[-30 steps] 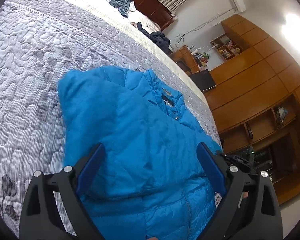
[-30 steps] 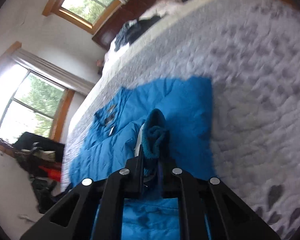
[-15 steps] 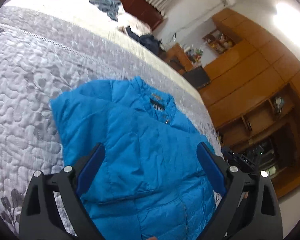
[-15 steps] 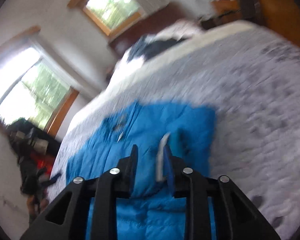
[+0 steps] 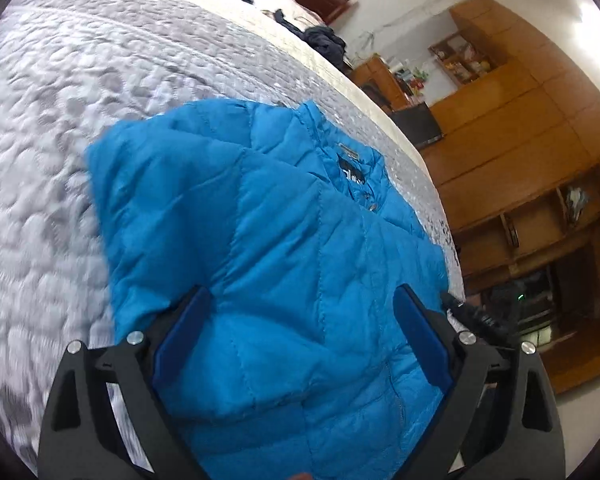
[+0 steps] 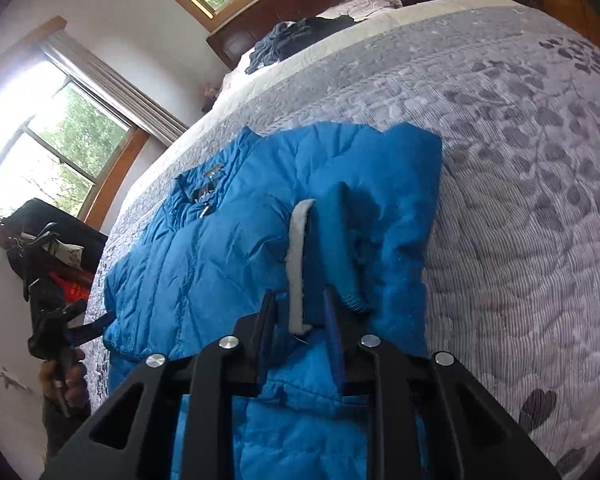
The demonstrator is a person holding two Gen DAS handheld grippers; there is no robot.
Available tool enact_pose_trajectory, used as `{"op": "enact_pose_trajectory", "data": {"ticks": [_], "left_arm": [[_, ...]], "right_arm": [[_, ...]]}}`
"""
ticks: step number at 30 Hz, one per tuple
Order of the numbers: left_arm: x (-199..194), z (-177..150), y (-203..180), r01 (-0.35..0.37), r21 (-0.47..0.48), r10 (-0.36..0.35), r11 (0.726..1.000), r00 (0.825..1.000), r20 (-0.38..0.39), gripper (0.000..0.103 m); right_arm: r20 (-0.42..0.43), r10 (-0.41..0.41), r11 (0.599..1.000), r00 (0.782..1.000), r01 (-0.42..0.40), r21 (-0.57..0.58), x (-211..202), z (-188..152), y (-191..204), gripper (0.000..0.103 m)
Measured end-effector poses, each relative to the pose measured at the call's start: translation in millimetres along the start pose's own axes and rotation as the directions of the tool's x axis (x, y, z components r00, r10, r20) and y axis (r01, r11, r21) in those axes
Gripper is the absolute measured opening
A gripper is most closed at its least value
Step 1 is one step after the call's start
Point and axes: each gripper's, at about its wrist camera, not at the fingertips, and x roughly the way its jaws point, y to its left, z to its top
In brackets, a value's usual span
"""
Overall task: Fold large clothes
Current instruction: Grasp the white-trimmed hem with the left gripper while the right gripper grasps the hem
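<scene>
Shiny quilted jacket [image 5: 284, 248] on matt stitched bedspread [image 5: 100, 80].

The blue jacket [image 5: 284, 264] lies on the grey quilt [image 5: 80, 92] and fills the near part of the bed. To its side the quilt is bare and flat, so a gripper can pass there freely. Toward the headboard [image 6: 300, 4] a pile of dark clothes [image 6: 296, 36] lies on the bed, well apart from the jacket. On the other side the jacket comes near the bed edge; beyond it stand the wooden cabinets [image 5: 520, 168], with a floor strip between. The left gripper [image 5: 300, 344] hangs wide open above the jacket. The right gripper [image 6: 300, 316] is narrow, with the sleeve cuff [image 6: 340, 248] between its fingers.
</scene>
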Motion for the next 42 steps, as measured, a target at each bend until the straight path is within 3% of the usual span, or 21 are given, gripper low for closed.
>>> {"op": "enact_pose_trajectory", "data": {"ticks": [2, 4, 6, 10, 17, 22, 24, 27, 31, 33, 34, 35, 37, 38, 40, 42], "left_arm": [[-20, -16, -8, -0.006, 0.029, 0.006, 1.000, 1.000, 0.009, 0.092], [-46, -38, -11, -0.015, 0.060, 0.015, 0.998, 1.000, -0.003, 0.092], [-73, -70, -7, -0.025, 0.092, 0.028, 0.995, 0.999, -0.029, 0.092], [-102, -133, 17, -0.029, 0.075, 0.036, 0.997, 0.995, -0.090, 0.093], [-123, -224, 59, 0.011, -0.102, -0.025, 0.995, 0.990, -0.137, 0.093], [-106, -253, 50, 0.058, -0.110, -0.079, 0.992, 0.976, -0.205, 0.093], [-97, -258, 41, 0.068, -0.093, -0.087, 0.993, 0.971, -0.223, 0.094], [-86, -260, 25, 0.098, -0.082, -0.116, 0.992, 0.961, -0.250, 0.094], [-72, -261, 15, 0.104, -0.067, -0.118, 0.992, 0.957, -0.263, 0.094], [-67, -261, 23, 0.113, -0.112, -0.138, 0.987, 0.959, -0.247, 0.090], [-68, -264, 21, 0.106, -0.102, -0.128, 0.989, 0.960, -0.248, 0.074], [-68, -265, 20, 0.091, -0.090, -0.111, 0.992, 0.960, -0.257, 0.051], [-69, -269, 23, 0.086, -0.097, -0.109, 0.992, 0.959, -0.261, 0.037], [-71, -271, 26, 0.082, -0.103, -0.107, 0.991, 0.960, -0.260, 0.027], [-73, -274, 33, 0.095, -0.133, -0.125, 0.987, 0.961, -0.245, 0.020], [-74, -277, 36, 0.113, -0.154, -0.146, 0.982, 0.963, -0.225, 0.015]], "right_arm": [[0.010, 0.042, 0.999, 0.999, -0.042, 0.008, -23, -7, 3, 0.034], [0.021, 0.072, 0.997, 0.997, -0.072, -0.003, -49, -19, 4, 0.057], [-0.009, 0.081, 0.997, 0.997, -0.081, -0.006, -75, -42, -5, 0.069], [-0.108, 0.063, 0.996, 0.992, -0.057, 0.062, -109, -93, -45, 0.070], [-0.225, 0.121, 0.979, 0.967, -0.078, 0.191, -138, -186, -81, 0.071], [-0.301, 0.172, 0.977, 0.938, -0.124, 0.173, -124, -224, -66, 0.072], [-0.294, 0.187, 0.976, 0.938, -0.143, 0.165, -122, -228, -59, 0.074], [-0.297, 0.260, 0.960, 0.919, -0.212, 0.184, -119, -232, -45, 0.074], [-0.302, 0.284, 0.957, 0.910, -0.253, 0.141, -123, -241, -29, 0.074], [-0.300, 0.278, 0.958, 0.913, -0.241, 0.156, -121, -242, -35, 0.074], [-0.292, 0.278, 0.956, 0.915, -0.234, 0.176, -121, -244, -41, 0.073], [-0.286, 0.284, 0.952, 0.915, -0.235, 0.195, -121, -244, -46, 0.070], [-0.301, 0.295, 0.949, 0.907, -0.242, 0.200, -120, -247, -50, 0.051], [-0.310, 0.301, 0.949, 0.902, -0.250, 0.193, -119, -249, -49, 0.048], [-0.328, 0.311, 0.948, 0.892, -0.266, 0.174, -116, -253, -42, 0.032], [-0.324, 0.316, 0.947, 0.892, -0.276, 0.164, -116, -255, -39, 0.023]]}}
